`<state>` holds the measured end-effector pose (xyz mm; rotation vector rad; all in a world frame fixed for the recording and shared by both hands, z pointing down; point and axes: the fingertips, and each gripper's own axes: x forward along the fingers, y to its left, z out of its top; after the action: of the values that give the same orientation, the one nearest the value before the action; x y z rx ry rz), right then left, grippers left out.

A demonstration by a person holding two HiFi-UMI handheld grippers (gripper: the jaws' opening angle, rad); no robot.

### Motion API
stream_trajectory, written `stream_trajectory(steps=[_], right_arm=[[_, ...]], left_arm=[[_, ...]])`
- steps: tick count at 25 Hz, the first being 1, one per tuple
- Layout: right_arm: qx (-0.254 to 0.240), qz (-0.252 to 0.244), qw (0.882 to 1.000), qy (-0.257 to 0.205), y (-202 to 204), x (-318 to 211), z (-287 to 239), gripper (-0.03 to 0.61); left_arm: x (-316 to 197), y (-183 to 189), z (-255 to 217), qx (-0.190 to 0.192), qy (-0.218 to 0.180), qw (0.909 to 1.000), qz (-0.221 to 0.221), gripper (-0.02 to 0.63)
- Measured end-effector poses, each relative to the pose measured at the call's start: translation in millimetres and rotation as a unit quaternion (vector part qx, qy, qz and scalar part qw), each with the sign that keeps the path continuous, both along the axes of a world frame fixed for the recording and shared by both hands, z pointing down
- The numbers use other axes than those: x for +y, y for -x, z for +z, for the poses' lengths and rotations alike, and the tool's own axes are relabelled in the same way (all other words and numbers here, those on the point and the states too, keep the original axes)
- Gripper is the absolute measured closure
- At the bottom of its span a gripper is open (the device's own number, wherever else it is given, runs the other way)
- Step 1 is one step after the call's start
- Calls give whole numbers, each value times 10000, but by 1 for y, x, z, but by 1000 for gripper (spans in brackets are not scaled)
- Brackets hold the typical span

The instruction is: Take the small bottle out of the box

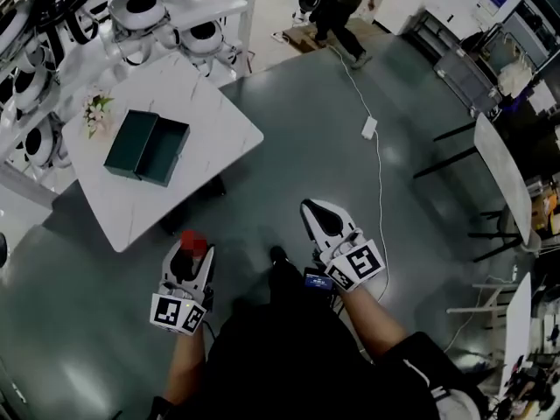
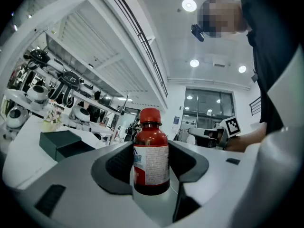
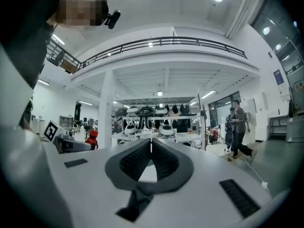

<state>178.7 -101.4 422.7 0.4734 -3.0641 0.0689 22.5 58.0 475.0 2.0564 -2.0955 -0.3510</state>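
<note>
Red-capped and filled dark red, the small plastic bottle [image 2: 151, 155] with its white printed label stands upright between the jaws of the left gripper [image 1: 191, 259], whose dark ribbed pads clasp its lower body on both sides. It is out of the dark green hinged box [image 1: 147, 147], which lies open on the white marble-patterned square table [image 1: 210, 103], far and to the left of the person; bottle and box are well apart, with grey floor beneath the gripper rather than tabletop. In my judgement the lifting-out itself is done, and what remains is to carry the bottle safely and find it a resting place.

To do that well, hold the clasp as it is: the pads sit low on the label, so the neck and cap have room to tip if the grip loosens. Carrying the gripper level should hold the bottle vertical. If it is to go down on the table, a bare stretch near the box would suit, away from the small bunch of pale flowers [image 1: 96, 110] at the far left edge, and the base should be flat on the top before the pads let go.

The right gripper [image 3: 151, 148] is pressed together at the tips with nothing between them, near the person's right side; it can stay out of the way. A white cable [image 1: 379, 169] trails over the floor further right, worth avoiding underfoot.
</note>
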Motion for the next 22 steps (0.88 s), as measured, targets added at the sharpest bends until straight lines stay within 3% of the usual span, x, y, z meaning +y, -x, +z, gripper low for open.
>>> stream_trajectory(steps=[6, 13, 16, 22], right_arm=[[331, 6, 9992, 224, -18, 32, 14, 541], [256, -1013, 9940, 320, -1, 41, 31, 543], [185, -1499, 9881, 284, 7, 45, 30, 543], [129, -1741, 9843, 258, -13, 30, 29, 543]], left_arm=[[33, -21, 20, 247, 101, 9993, 260, 377], [39, -24, -2, -125, 10, 9998, -125, 377], [35, -22, -9, -91, 73, 9992, -391, 377], [0, -42, -24, -21, 149, 9985, -520, 377]])
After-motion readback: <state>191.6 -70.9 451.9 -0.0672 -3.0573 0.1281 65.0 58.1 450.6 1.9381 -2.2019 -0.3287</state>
